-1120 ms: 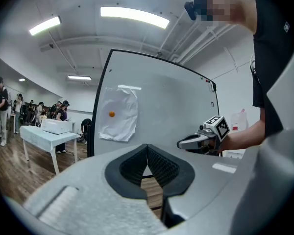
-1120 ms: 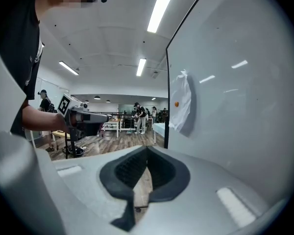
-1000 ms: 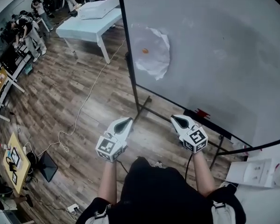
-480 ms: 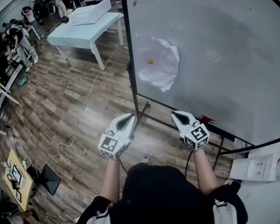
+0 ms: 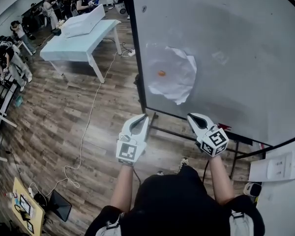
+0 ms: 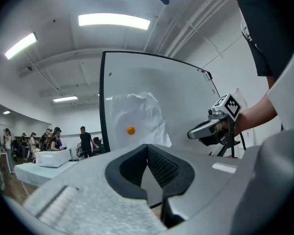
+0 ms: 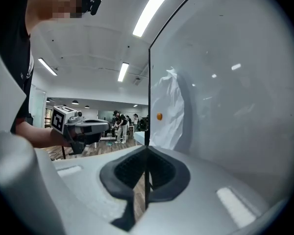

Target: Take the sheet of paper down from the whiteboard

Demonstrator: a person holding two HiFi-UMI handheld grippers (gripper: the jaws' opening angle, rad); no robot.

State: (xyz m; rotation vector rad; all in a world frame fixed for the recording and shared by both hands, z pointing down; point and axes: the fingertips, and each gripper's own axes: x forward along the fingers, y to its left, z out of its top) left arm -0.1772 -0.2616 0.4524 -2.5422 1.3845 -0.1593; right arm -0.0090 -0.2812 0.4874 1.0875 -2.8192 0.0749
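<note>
Left gripper (image 5: 141,119) first: jaws fully together, dark pads meeting with nothing between them, as its own view (image 6: 148,153) shows plainly. Right gripper (image 5: 194,118), same story, jaws pressed closed and empty, with only a thin seam in its own view (image 7: 147,155). Both are held out ahead of the person on bare forearms, side by side with a clear gap between them, the marker cubes towards the body and the tips aimed at the whiteboard (image 5: 236,43). In each gripper view the other gripper shows off to the side, level with it and also closed. Neither one touches the board or anything on it. Now the target: the sheet of paper (image 5: 174,75) is up on the whiteboard, white and crumpled, sitting near the board's black left edge and pinned by a small orange magnet (image 5: 161,73) on its left half. In the head view it hangs above the two tips, apart from both. The left gripper's tip is close to the board's dark frame post, and the right one sits below the sheet's lower right corner. Off to the left stands a pale blue desk (image 5: 78,41) carrying a white box (image 5: 83,21). A white cable (image 5: 83,136) trails across the wooden floor (image 5: 49,107), and people stand at the far end of the room.
</note>
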